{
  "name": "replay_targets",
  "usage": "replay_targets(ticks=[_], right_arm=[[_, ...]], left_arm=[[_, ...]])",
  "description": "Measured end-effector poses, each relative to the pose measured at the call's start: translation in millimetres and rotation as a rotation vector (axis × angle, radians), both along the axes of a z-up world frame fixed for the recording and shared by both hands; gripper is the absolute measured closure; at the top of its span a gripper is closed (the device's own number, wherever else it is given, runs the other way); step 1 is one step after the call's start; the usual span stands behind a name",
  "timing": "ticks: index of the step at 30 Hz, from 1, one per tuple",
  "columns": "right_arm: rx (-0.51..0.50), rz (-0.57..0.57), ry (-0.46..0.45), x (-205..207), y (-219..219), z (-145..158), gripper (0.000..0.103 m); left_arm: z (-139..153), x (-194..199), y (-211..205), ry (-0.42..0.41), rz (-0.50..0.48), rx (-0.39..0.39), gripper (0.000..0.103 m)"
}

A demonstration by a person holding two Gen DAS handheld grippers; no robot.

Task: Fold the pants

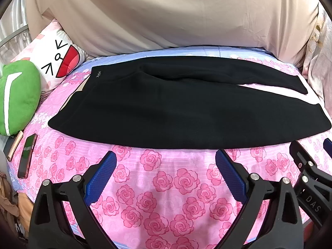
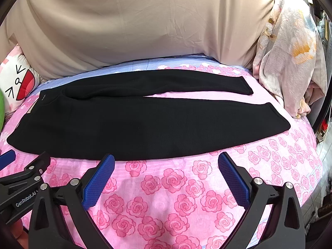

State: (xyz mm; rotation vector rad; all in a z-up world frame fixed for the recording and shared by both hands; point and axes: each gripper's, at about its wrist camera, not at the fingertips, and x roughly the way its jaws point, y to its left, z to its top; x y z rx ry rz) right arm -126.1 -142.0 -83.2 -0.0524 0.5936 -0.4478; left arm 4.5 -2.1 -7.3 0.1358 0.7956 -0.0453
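One rose-print bedsheet [image 1: 166, 186] under black pants [image 1: 166, 114].

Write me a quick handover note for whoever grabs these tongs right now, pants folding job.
Left tongs: open, holding nothing, hovering over the rose sheet just short of the pants' near edge.
Right tongs: open, empty, same stance beside the left.
Black pants: laid flat on the bed, waistband to the left, legs running right and slightly spread, far leg apart from the near one at the cuffs.
Done: pants spread out. No fold made yet.
Left: every fold, probably starting by bringing one leg over the other.
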Motion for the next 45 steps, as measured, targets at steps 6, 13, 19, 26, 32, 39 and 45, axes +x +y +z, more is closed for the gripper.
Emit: replay_targets(ticks=[6,13,19,26,32,39,45], right_arm=[[-0.003,-0.003,-0.001,0.8,-0.1,0.5,0.005],[-0.003,-0.001,-0.001,1.0,-0.1,1.3,0.005],[-0.003,0.002,-0.002,-0.1,-0.3,2.4,0.005],[-0.005,0.001,0.000,0.6,0.5,2.6,0.005],[-0.005,0.002,-0.001,0.2,0.0,2.2,0.005],[0.000,0.001,0.004,1.8,-0.6,-0.2,0.005],[0.007,0.000,0.013,6.8,-1.4,-3.5,0.005]], left_arm=[[-0.7,-0.3,0.1,0.000,-0.001,-0.002,0.009],[-0.6,0.3,-1.1,0.000,-0.002,0.000,0.009],[-0.3,0.6,-0.2,0.001,-0.001,-0.003,0.009],[-1.2,0.0,0.7,0.004,0.001,-0.001,0.009],[-1.7,0.4,0.3,0.004,-0.002,0.001,0.009],[-3.5,2.2,0.5,0.007,0.001,0.005,0.009],[-5.5,5.3,0.2,0.012,0.005,0.008,0.009]])
